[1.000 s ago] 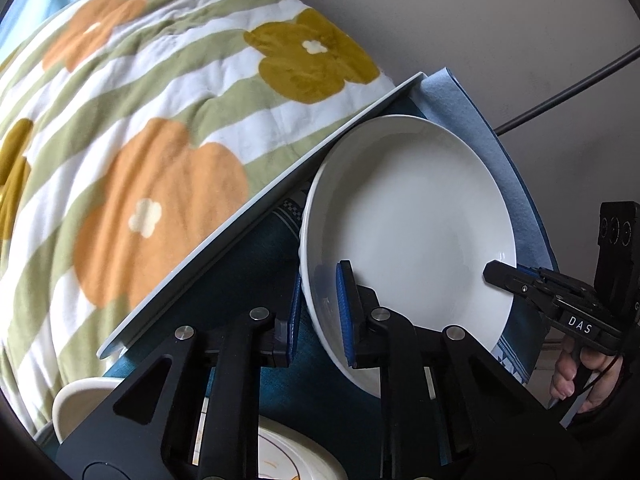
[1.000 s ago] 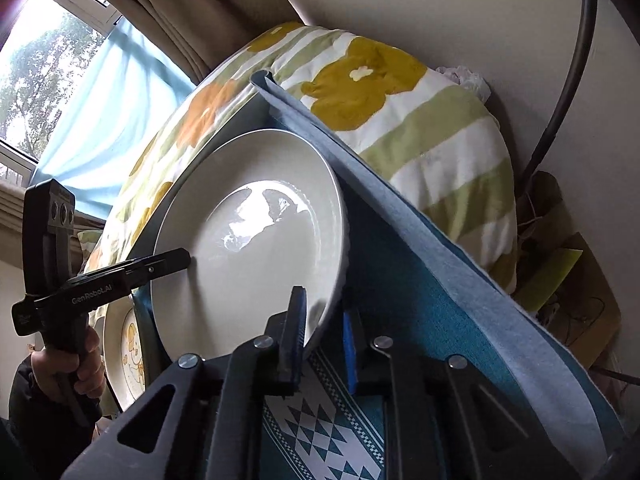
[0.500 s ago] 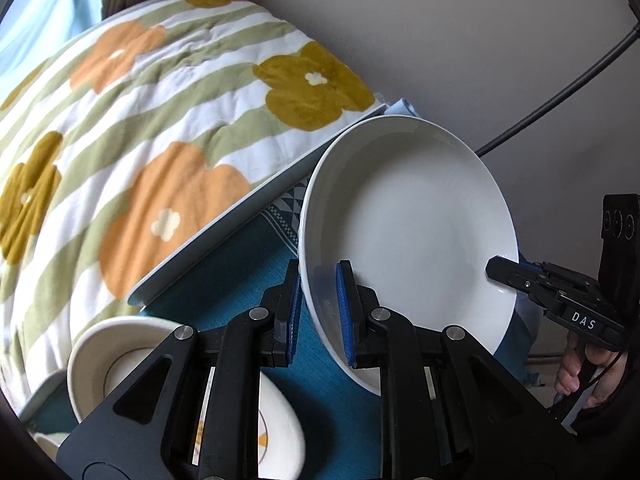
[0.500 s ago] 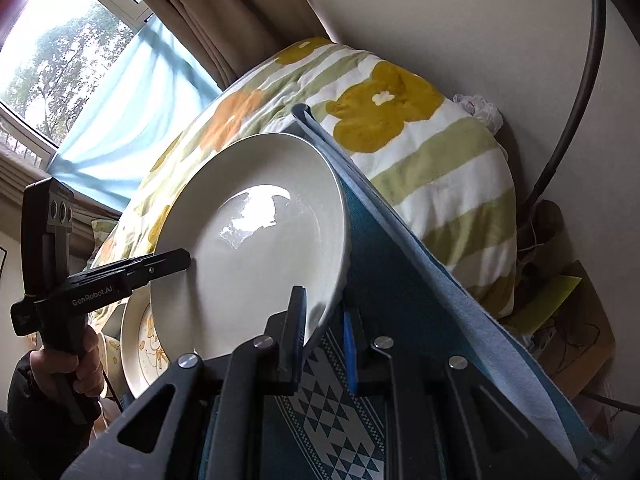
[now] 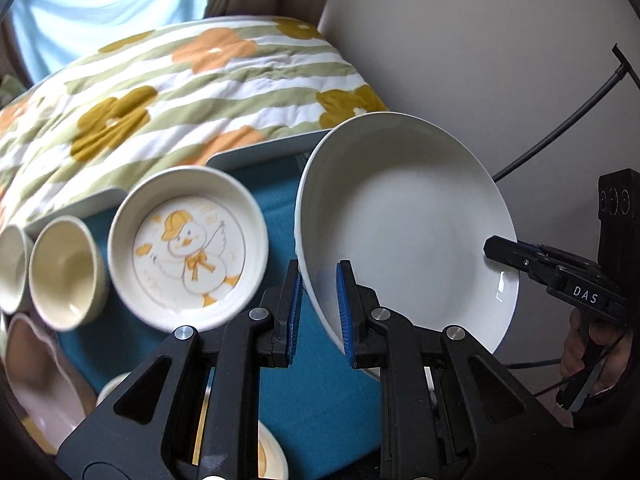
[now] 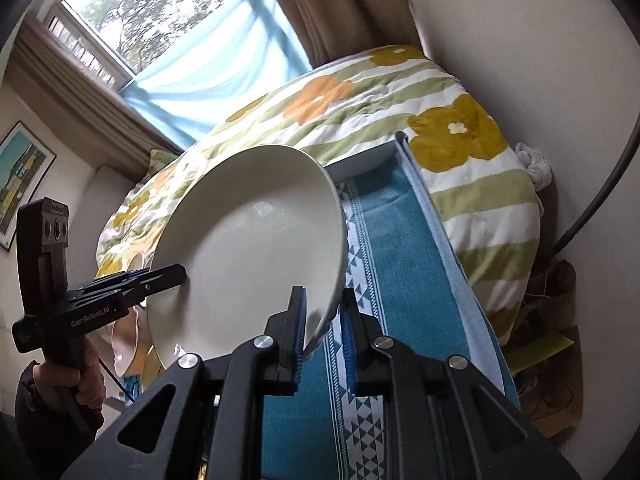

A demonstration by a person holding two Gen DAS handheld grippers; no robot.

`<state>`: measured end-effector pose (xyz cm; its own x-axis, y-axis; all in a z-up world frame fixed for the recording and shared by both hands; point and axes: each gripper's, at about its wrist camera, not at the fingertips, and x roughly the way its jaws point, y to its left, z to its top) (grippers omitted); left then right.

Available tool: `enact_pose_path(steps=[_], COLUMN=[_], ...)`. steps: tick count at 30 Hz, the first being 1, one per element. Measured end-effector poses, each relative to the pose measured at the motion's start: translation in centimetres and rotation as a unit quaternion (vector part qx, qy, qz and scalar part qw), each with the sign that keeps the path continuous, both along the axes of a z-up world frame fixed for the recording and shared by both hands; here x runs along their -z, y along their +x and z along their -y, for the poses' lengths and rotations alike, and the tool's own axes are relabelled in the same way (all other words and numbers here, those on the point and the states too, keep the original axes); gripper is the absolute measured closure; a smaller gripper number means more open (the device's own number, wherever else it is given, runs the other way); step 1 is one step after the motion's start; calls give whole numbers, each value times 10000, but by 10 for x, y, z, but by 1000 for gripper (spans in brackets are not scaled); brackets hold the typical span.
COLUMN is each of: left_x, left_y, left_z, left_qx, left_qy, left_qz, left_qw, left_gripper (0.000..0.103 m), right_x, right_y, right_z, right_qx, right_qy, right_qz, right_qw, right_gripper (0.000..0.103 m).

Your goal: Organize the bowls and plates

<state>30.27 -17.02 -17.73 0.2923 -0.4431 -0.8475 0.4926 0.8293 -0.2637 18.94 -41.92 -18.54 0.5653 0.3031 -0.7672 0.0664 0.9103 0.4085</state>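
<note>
Plate hangs tilted in the air between both tools, each pinching an opposite side of its rim. The left gripper has its blue pads narrowed onto the rim nearest its camera; the right gripper does the same on the far side, and its black tip shows in the left view resting against the plate's inner face. Neither tool is nearer: they share the load across the plate's width.

What the coming move turns on is where the plate sits against the other dishes. From the left view, the duck dish lies flat on the blue cloth, just beside and below the plate's left edge. Two small bowls stand further left in a row, and a pink dish lies nearer the camera. So the stack target, if the plate goes with the duck dish, probably lies to the left and down.

The plate's face tips toward the right tool, so it would need levelling before it is set down. Both grips must probably move together, or the rim may twist out of one pair of pads.
</note>
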Motion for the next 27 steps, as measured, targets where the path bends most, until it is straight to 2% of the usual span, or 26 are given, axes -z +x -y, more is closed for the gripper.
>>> enact_pose_path(steps=[6, 14, 19, 27], left_x=[8, 41, 69, 106], left_y=[-65, -122, -133, -121], left_z=[-66, -154, -192, -228], left_qx=[-951, -1906, -2197, -2254], left_qy=[-24, 22, 48, 11], left_qz=[-106, -449, -667, -929], left_qw=[9954, 9806, 9733, 9698], left_gripper=[88, 88, 88, 88], right_x=[8, 43, 67, 92], right_y=[-15, -20, -18, -12], right_z=[-44, -111, -149, -192], right_qx=[-909, -1804, -2101, -2142], right_qy=[5, 123, 92, -134], right_qz=[-34, -272, -433, -548], right_qw=[9959, 9831, 9767, 9752], right_gripper=[88, 88, 88, 88])
